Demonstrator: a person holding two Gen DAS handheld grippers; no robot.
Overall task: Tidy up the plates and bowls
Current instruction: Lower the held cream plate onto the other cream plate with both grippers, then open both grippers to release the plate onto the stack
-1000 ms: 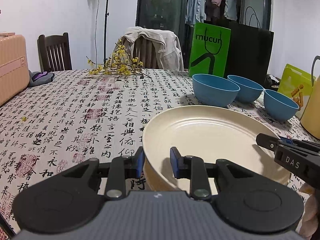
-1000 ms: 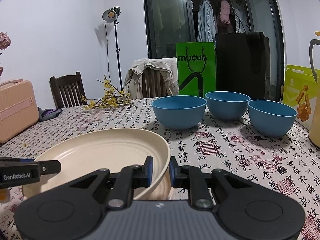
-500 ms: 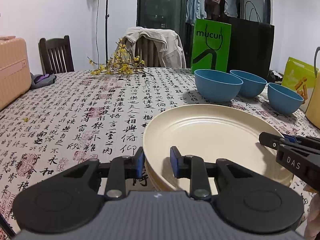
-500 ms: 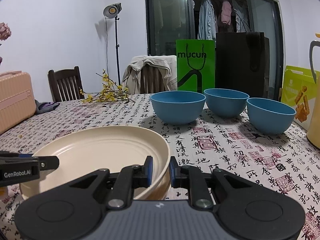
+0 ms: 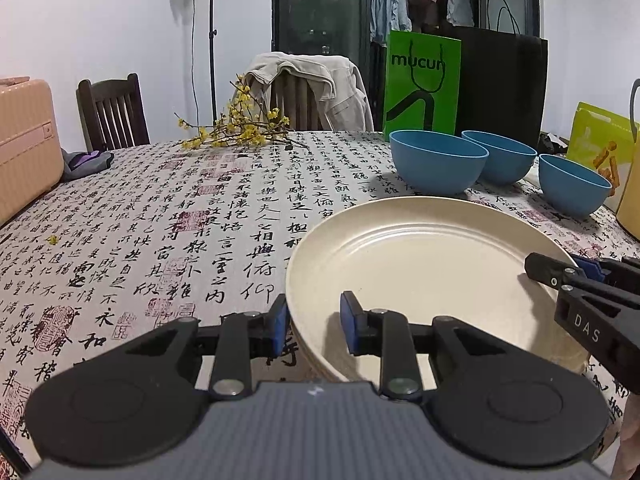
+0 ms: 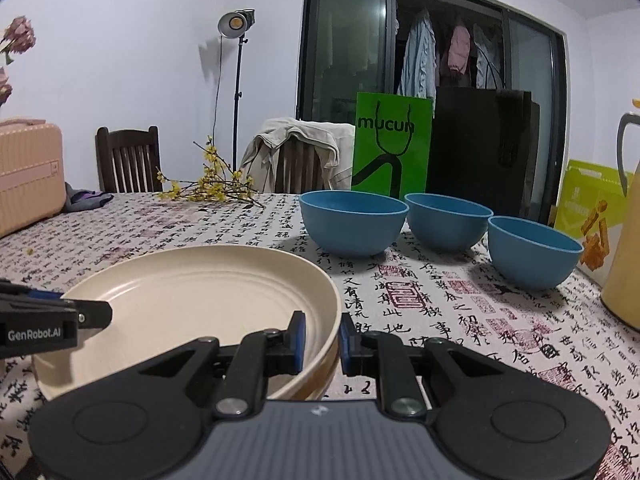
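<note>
The left claw (image 5: 311, 326) pinches the near-left rim of the top cream plate (image 5: 424, 264) in a stack on the calligraphy-print tabletop (image 5: 168, 216). The right claw (image 6: 322, 342) clamps the same plate's right rim. Beyond both claws, 3 blue bowls (image 6: 354, 222) stand in a row, rims up.

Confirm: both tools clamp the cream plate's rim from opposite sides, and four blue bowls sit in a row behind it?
Not quite: there are three blue bowls, not four, as the right wrist view shows plainly. The rest holds: the left tool and right tool each clamp the cream plate's rim from opposite sides.
</note>
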